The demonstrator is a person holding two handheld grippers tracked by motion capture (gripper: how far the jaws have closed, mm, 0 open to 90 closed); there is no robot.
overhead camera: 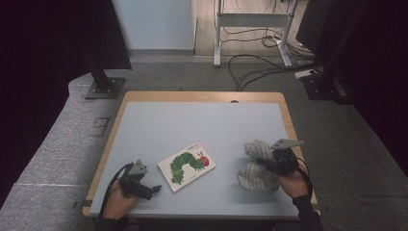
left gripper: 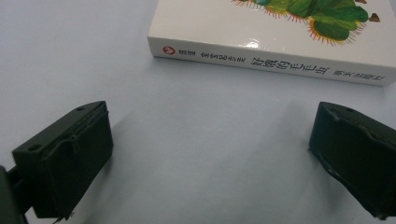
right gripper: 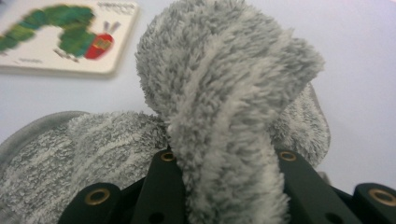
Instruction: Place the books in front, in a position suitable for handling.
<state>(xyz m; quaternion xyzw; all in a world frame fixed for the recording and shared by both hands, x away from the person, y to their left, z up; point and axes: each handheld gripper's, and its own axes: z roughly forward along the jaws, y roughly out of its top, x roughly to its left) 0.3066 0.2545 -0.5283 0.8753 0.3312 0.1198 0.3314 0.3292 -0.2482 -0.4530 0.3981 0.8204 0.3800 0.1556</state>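
- At the near right of the table, the right gripper (overhead camera: 269,161) is seen in the high view, held in a hand (overhead camera: 291,184) that comes in from the bottom edge.
- In the right gripper view, its jaws are clamped on a fold of a fluffy grey-and-white striped fleece cloth (right gripper: 219,93); the pinched fold stands up between the two black jaws, and the rest of the cloth is bunched below and to the left.
- In the high view, the same cloth (overhead camera: 257,168) is seen as a crumpled heap at the near right of the grey table top (overhead camera: 202,125), partly raised at the gripper.
- At the near left, the left gripper (overhead camera: 155,189) is held low over the table by the other hand (overhead camera: 115,202), with its tips pointed toward the middle.
- In the left gripper view, its jaws are set wide apart, with nothing but bare table between them.
- Just beyond those jaws, a white picture book with a green caterpillar on its cover (left gripper: 280,32) is laid flat, its spine turned toward the left gripper and not touched by it.
- In the high view, the book (overhead camera: 186,165) is placed between the two grippers, near the front centre of the table and well apart from the cloth.
- Farther off, the wooden rim of the table (overhead camera: 202,96) is seen, and beyond it grey carpet with black cables (overhead camera: 255,67) on the floor.
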